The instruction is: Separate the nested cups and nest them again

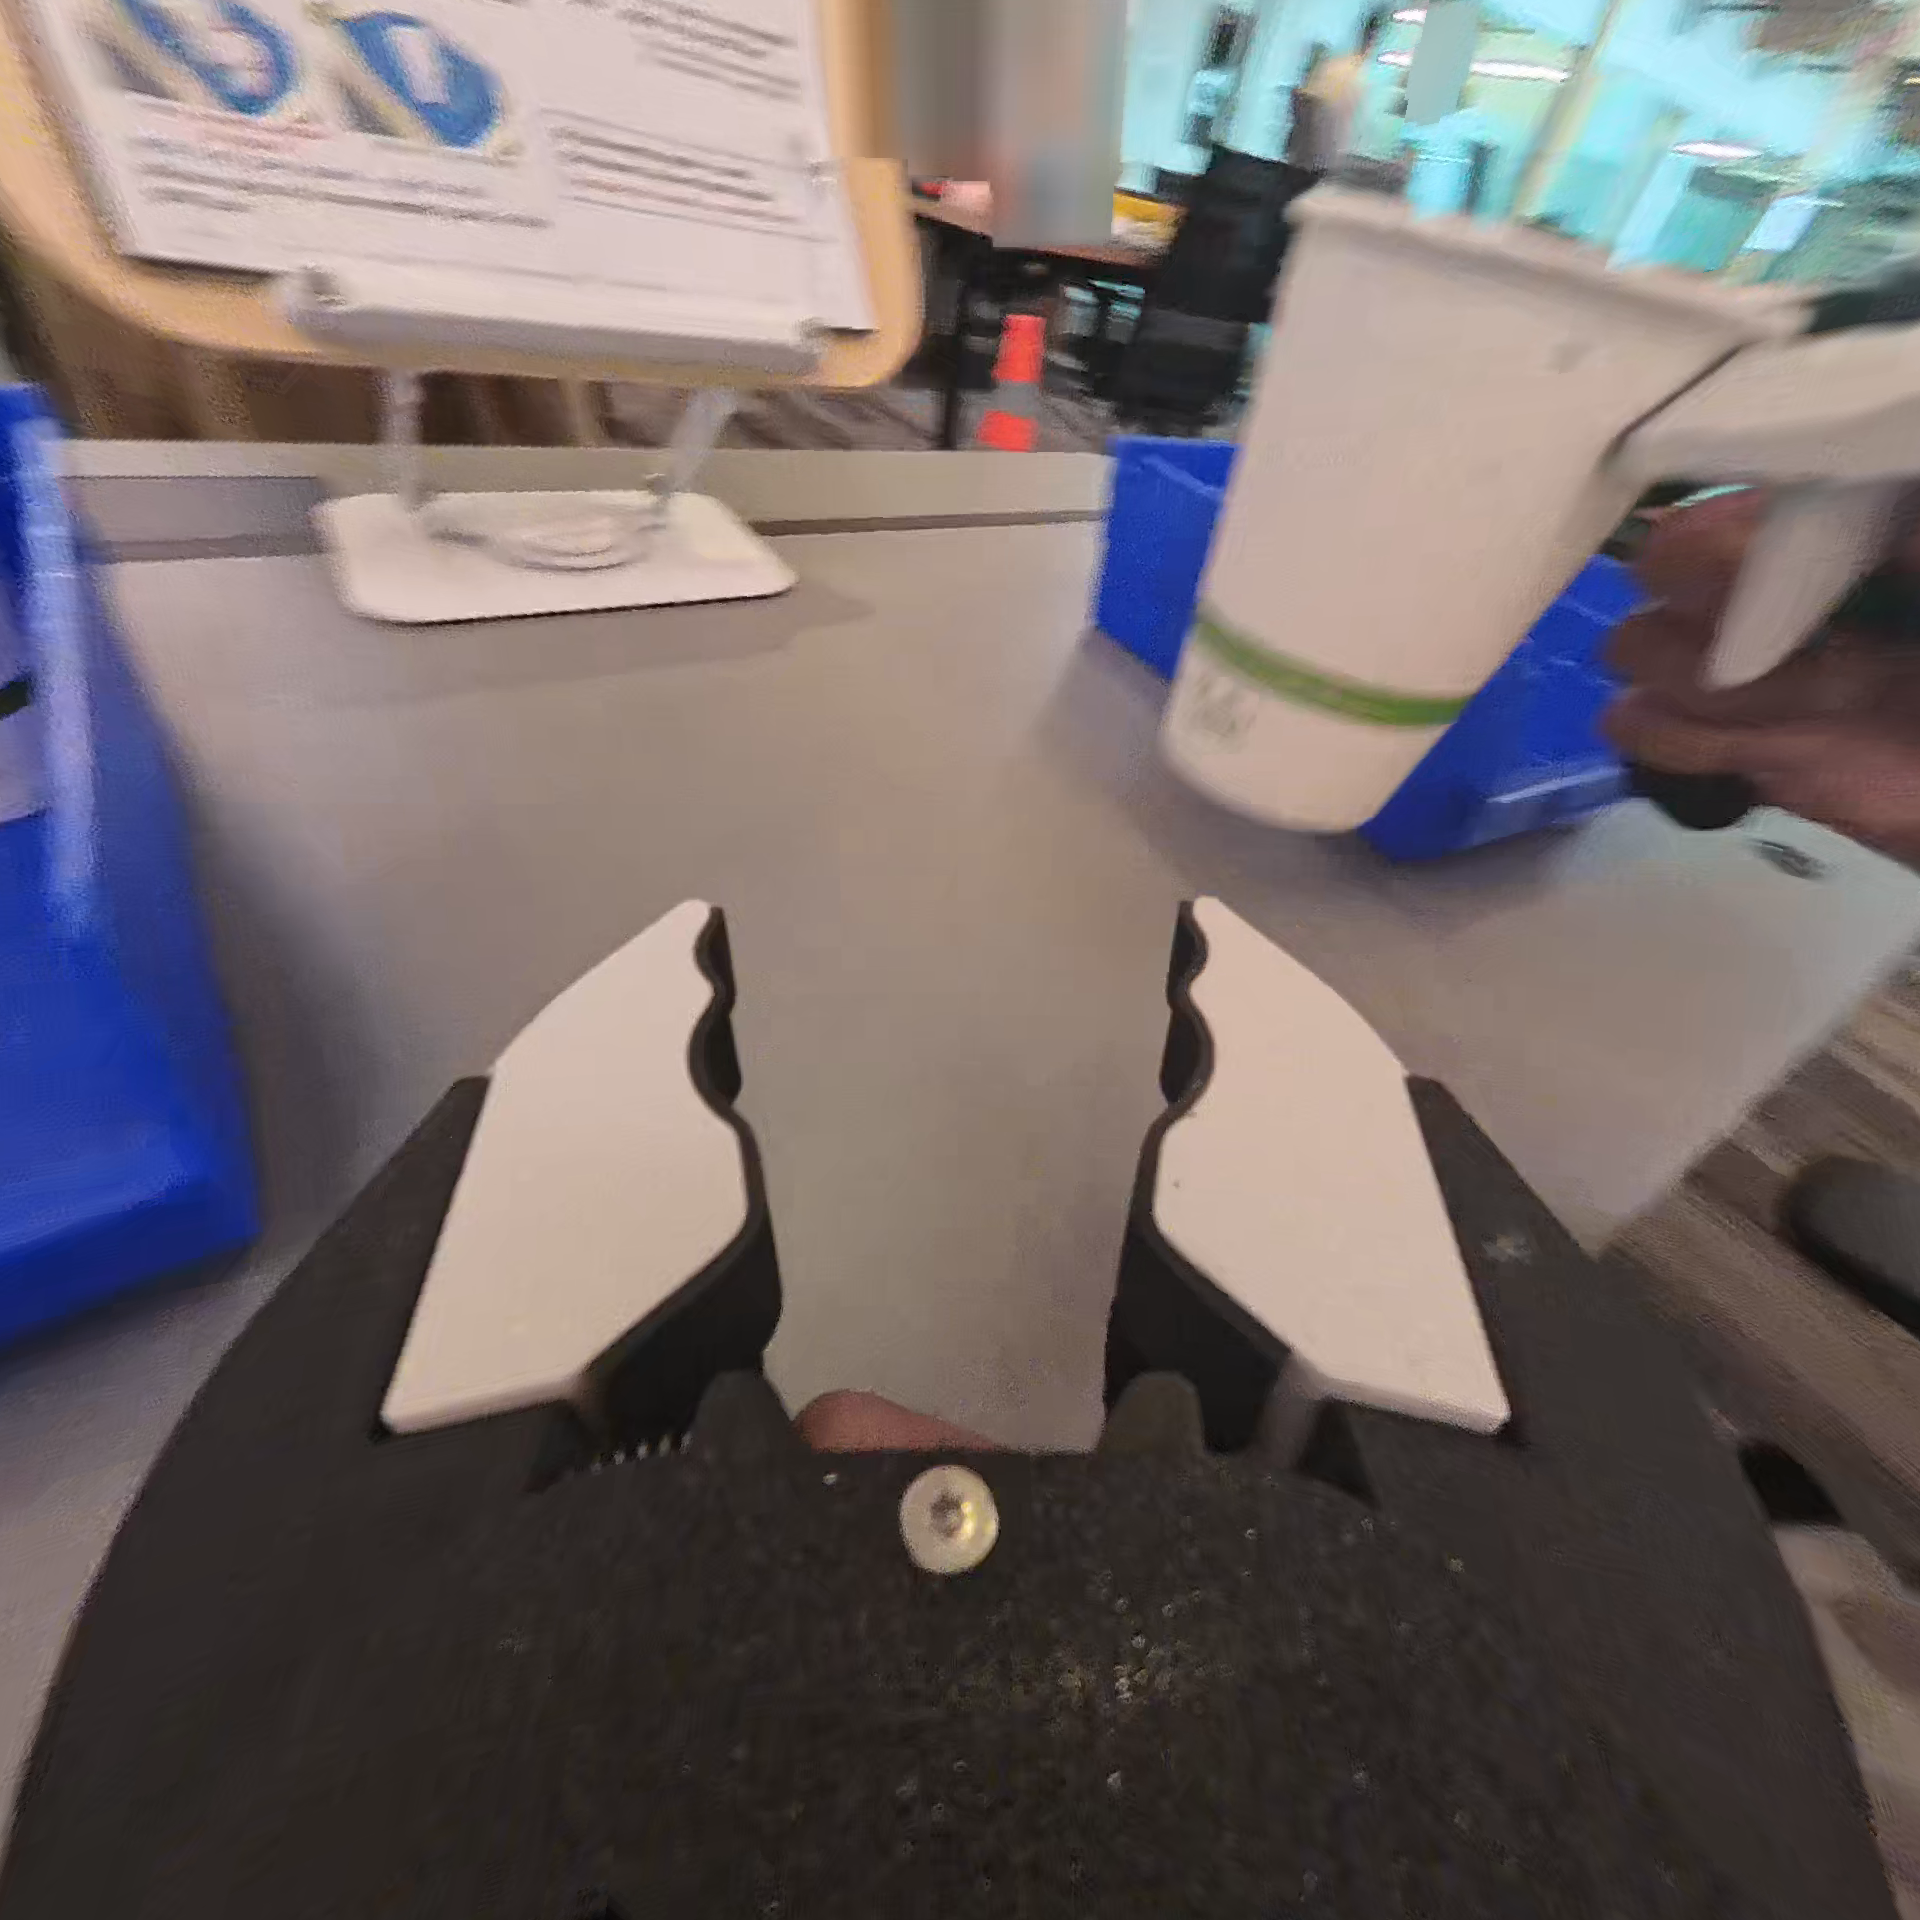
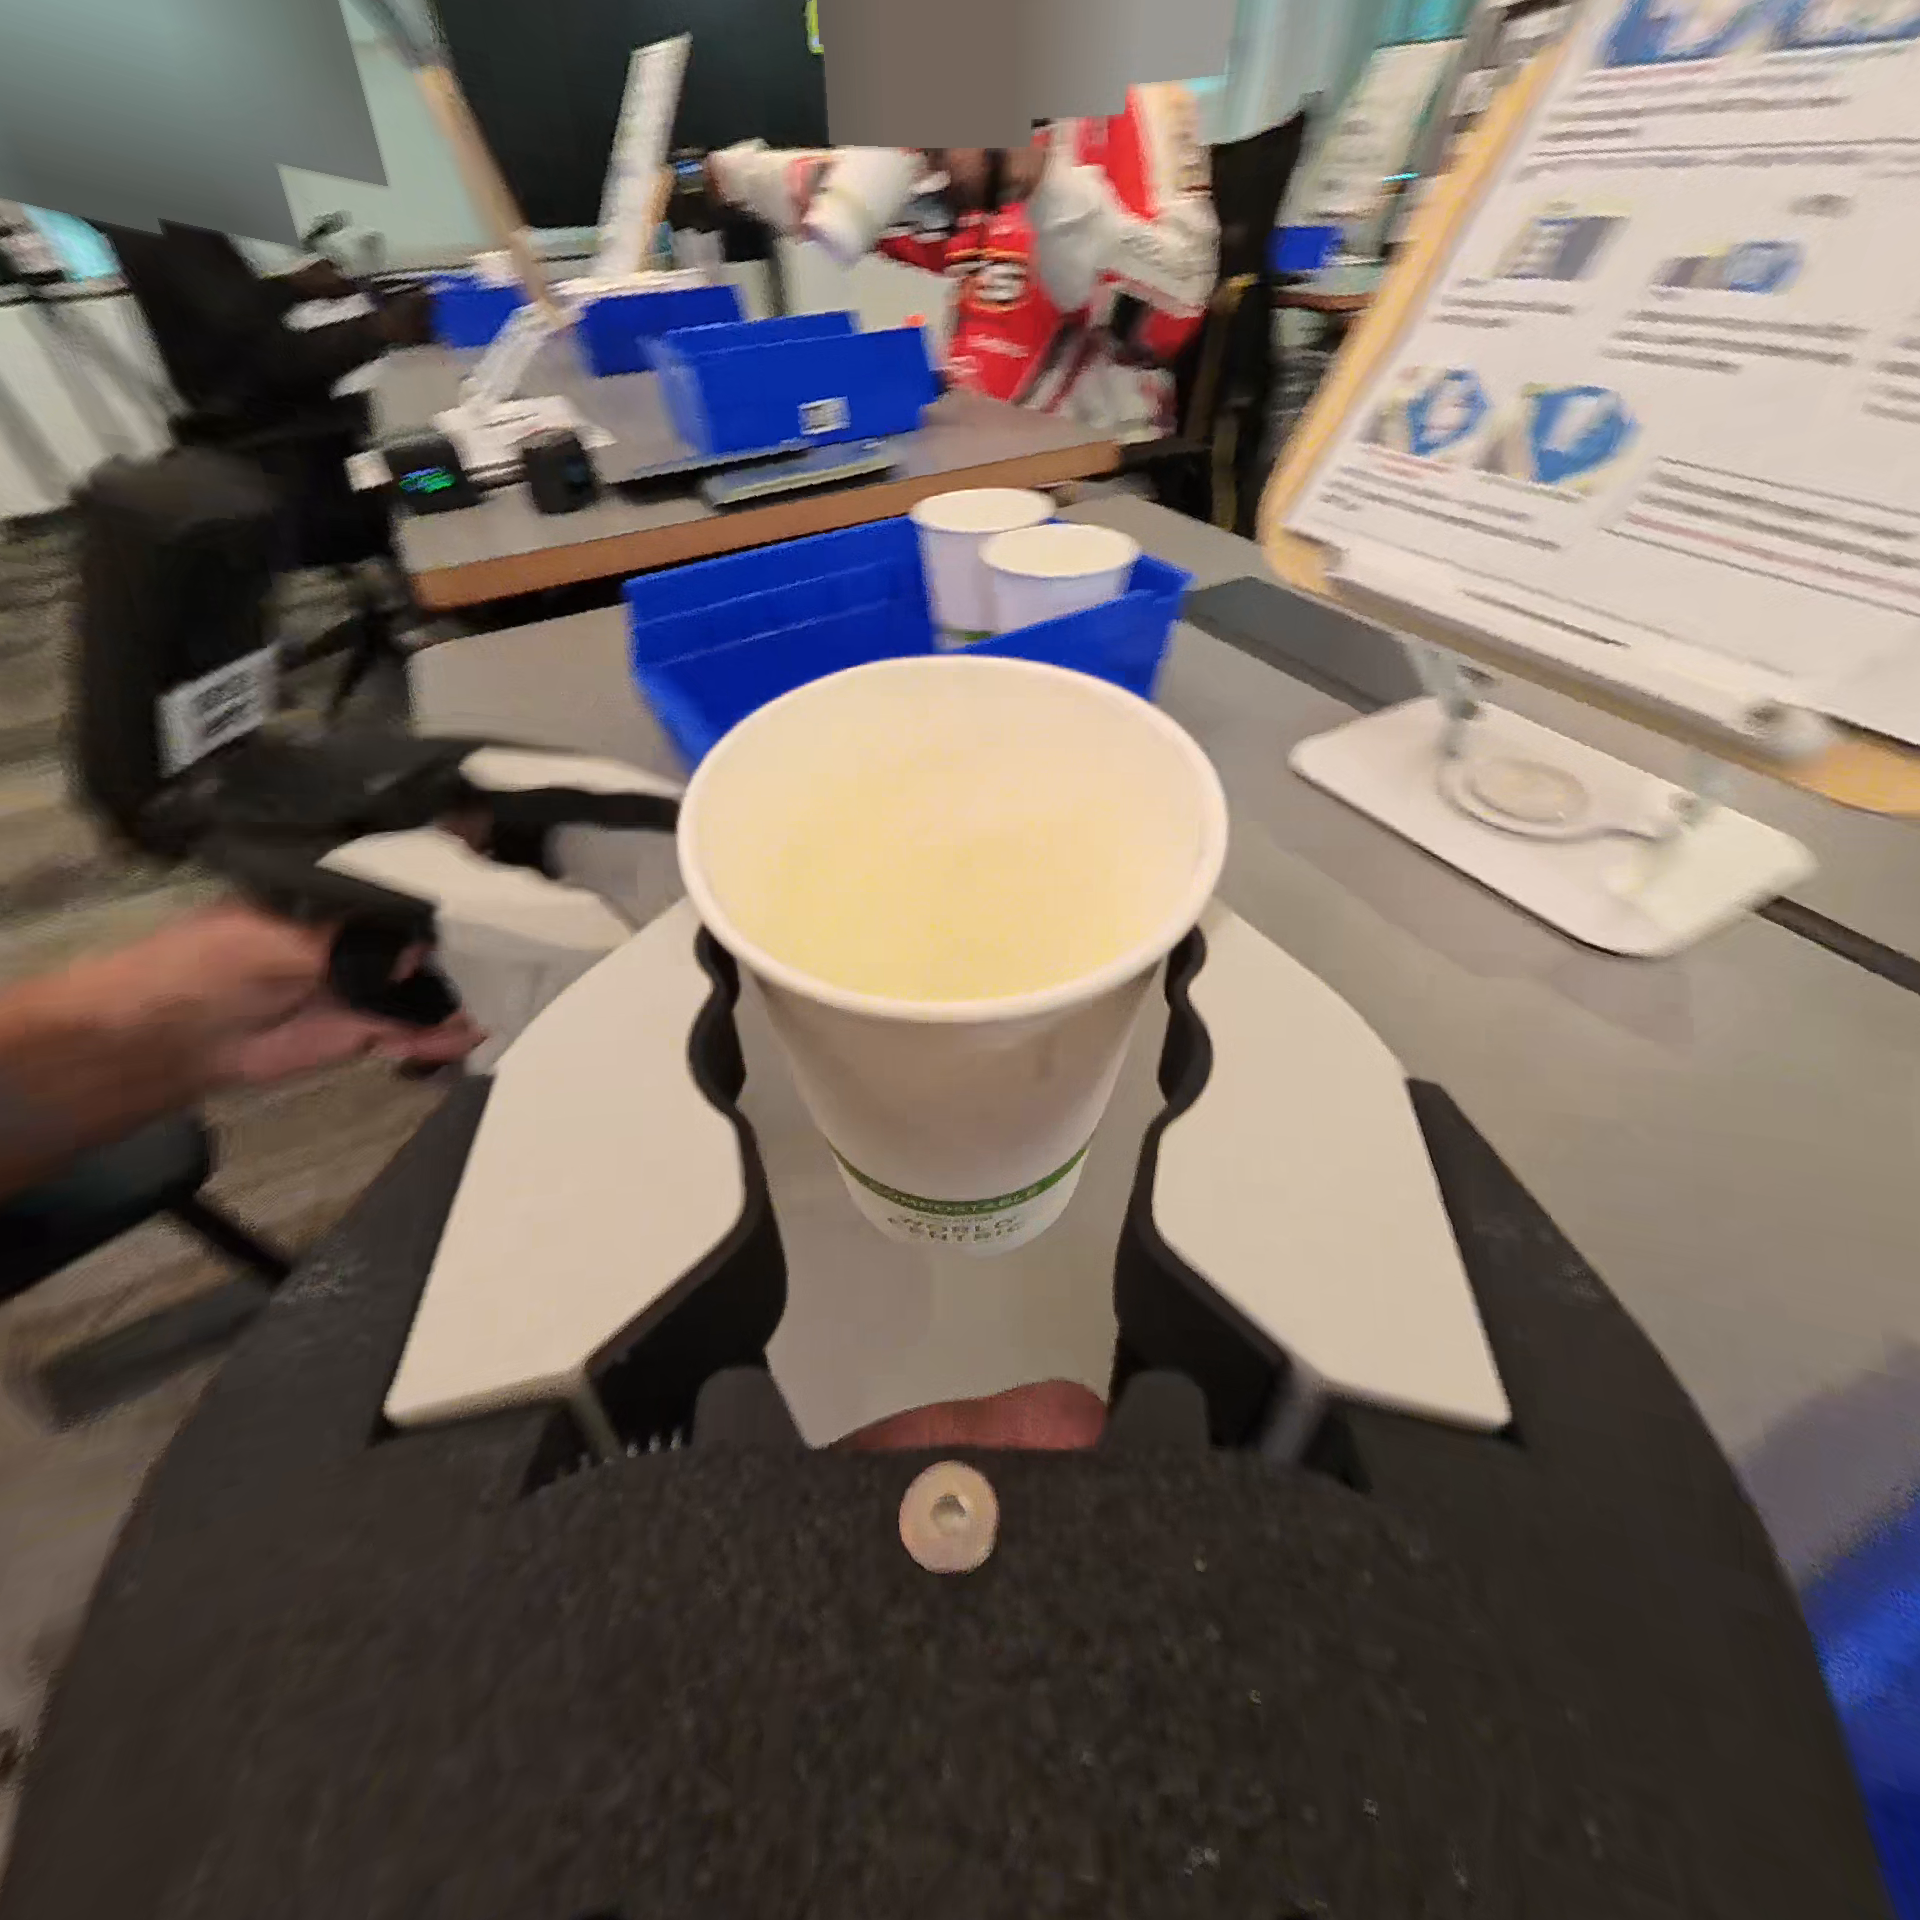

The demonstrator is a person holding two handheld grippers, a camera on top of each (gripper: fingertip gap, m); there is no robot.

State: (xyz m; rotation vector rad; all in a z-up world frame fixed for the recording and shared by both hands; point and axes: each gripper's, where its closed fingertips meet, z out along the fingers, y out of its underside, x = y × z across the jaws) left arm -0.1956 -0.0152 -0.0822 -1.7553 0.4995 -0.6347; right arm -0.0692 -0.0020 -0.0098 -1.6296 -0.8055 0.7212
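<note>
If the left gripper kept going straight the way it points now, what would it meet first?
The left gripper is open and empty, with bare grey table ahead. Straight on, it would probably reach the white base of the document stand first, though depth is unclear. The held cup sits off to its right.

Both wrist cams—share cup [image 1: 1382, 540].

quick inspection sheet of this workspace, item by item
surface: grey table, bare in the middle
job's things: white paper cup held off the table; two more cups standing in a blue bin
clutter: document stand holding a printed sheet
grippers: right gripper shut on the paper cup; left gripper open, empty
cables: nothing seen
surroundings: other tables with blue bins, a person, an orange cone
</note>
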